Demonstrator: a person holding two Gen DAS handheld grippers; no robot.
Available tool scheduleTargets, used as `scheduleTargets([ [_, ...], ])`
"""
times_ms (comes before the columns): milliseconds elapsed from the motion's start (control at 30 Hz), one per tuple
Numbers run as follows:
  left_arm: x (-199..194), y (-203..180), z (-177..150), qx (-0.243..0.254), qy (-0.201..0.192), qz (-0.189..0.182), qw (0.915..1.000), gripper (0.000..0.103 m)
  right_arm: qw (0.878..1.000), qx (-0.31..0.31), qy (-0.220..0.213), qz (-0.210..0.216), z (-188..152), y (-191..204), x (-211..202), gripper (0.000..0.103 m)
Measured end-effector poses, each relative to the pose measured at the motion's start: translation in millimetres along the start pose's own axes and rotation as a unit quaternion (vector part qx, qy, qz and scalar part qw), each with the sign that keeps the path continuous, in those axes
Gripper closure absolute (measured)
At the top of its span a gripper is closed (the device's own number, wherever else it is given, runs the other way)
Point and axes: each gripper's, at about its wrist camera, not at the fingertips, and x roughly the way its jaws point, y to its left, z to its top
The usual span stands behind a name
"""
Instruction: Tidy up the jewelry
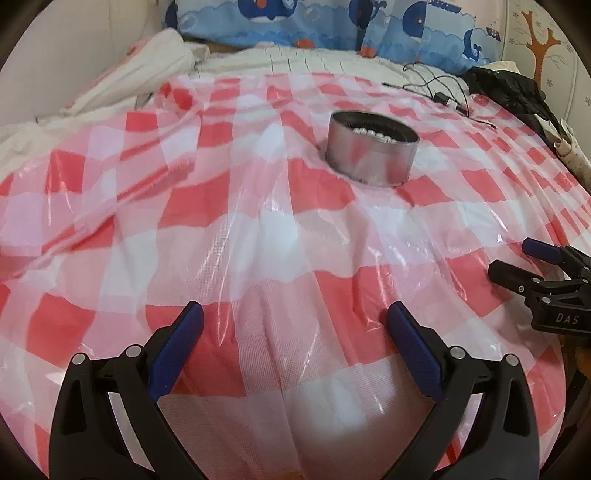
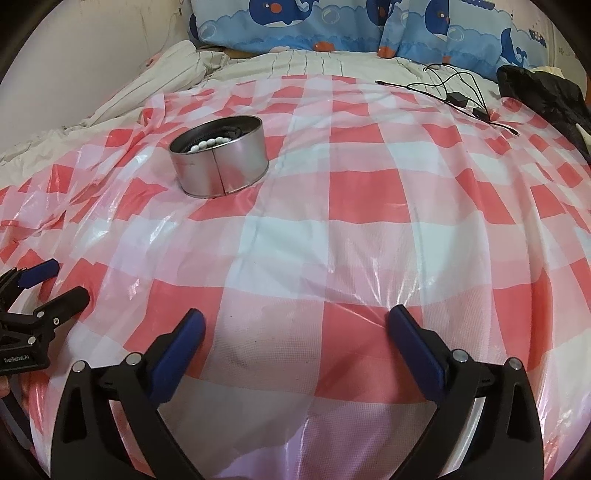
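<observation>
Hanging low over the bed, the left gripper [image 1: 294, 314] has its two blue fingers spread wide with nothing between them. The right gripper [image 2: 295, 319] is the same: wide apart and holding nothing. Both sit on the near side of the tin, well apart from it, and each one can see the other at the edge of its view.

Under them lies a red and white checked plastic sheet [image 2: 362, 192]. It is thin, shiny and full of wrinkles, so I think things could slide on it.

Farther out stands one round silver tin [image 2: 221, 162] with no lid. It sits upright on the sheet. Inside it lies one string of white beads [image 2: 210, 143], resting against the tin's near wall, with something dark beside it that I cannot make out.

The beads look small, smooth and light, and the string would be floppy. I think a gripper should pinch the string gently from above, across a few beads, so it does not slip out. The tin looks stiff and light, so it may scoot or tip if bumped.

Beyond the tin are whale-print pillows [image 2: 332, 26]. To the tin's right lie black cables [image 2: 458, 88] and a dark cloth [image 2: 546, 96].
</observation>
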Motion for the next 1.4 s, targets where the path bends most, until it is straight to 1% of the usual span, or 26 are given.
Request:
scheduleTargets([
  [67,3.3,0.6,0.0,-0.003,0.006,-0.002,1.0,0.008,1.0,-0.003,0.004,-0.005,0.2,1.2,0.9,0.007],
  [200,6.1,-3.0,-0.6,0.004,0.01,0.008,0.9999,0.007,1.0,-0.01,0.009,-0.017,0.5,4.1,2.8,0.007],
  [1400,7.6,-2.9,-1.0,0.002,0.012,0.006,0.9999,0.007,1.0,-0.008,0.005,-0.015,-1.1,2.8,2.3,0.007],
])
